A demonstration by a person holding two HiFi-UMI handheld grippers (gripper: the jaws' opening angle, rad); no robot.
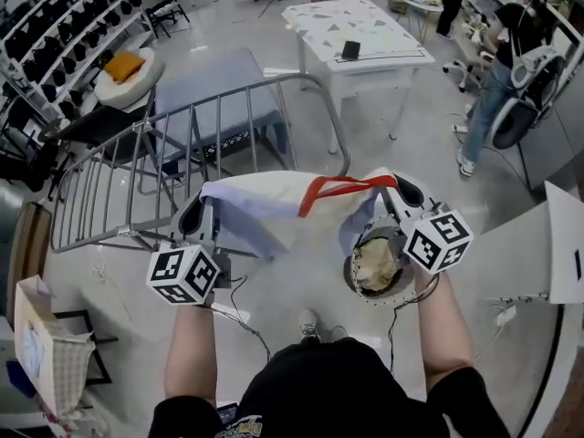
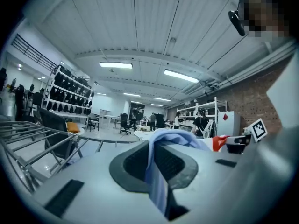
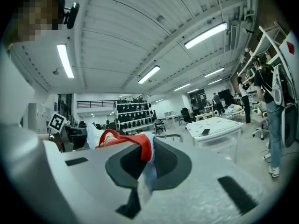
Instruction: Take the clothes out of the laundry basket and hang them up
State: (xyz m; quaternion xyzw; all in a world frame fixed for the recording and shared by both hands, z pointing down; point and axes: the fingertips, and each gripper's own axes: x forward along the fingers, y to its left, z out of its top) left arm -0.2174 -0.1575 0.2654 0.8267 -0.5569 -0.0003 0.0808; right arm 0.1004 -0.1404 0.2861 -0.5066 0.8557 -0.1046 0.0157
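A pale blue and white garment with a red strap (image 1: pixel 292 203) is stretched between my two grippers, just in front of the metal drying rack (image 1: pixel 182 153). My left gripper (image 1: pixel 194 215) is shut on the garment's left edge; blue cloth (image 2: pixel 156 171) shows pinched between its jaws. My right gripper (image 1: pixel 401 192) is shut on the right end, with red trim and pale cloth (image 3: pixel 142 160) clamped in the jaws. The round laundry basket (image 1: pixel 349 267) stands on the floor below the right gripper, with crumpled clothes (image 1: pixel 374 263) inside.
A white table (image 1: pixel 356 35) stands beyond the rack, and a blue mat (image 1: pixel 214 94) lies under it. A box (image 1: pixel 41 345) sits at the lower left. A person (image 1: pixel 497 71) stands at the far right. Shelving (image 1: pixel 64 26) lines the left wall.
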